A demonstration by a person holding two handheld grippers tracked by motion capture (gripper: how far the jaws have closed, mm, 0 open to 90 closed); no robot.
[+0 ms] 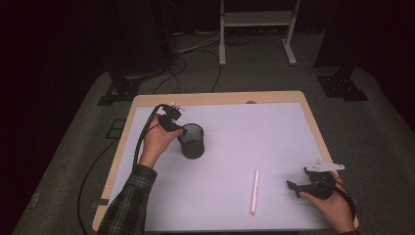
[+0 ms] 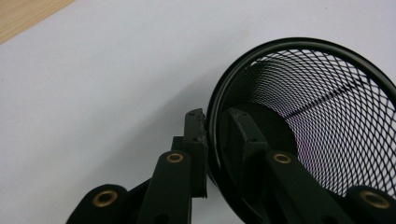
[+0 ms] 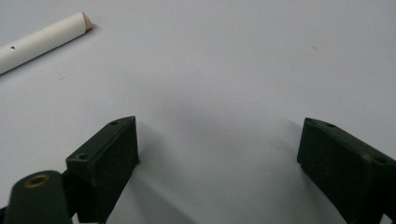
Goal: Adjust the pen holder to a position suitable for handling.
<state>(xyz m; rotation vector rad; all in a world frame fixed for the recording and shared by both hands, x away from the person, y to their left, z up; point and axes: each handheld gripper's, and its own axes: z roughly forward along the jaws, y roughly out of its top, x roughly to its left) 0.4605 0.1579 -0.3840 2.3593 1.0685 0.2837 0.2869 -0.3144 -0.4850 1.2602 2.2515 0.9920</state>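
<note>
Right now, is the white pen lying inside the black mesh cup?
No, the white pen lies on the table, apart from the black mesh cup.

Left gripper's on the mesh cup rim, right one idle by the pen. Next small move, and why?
Probably steady the mesh cup with the left gripper, whose jaws pinch its rim, one inside, one outside. Then bring the open right gripper toward the white pen, which lies loose on the mat beside it, ungrasped.
</note>
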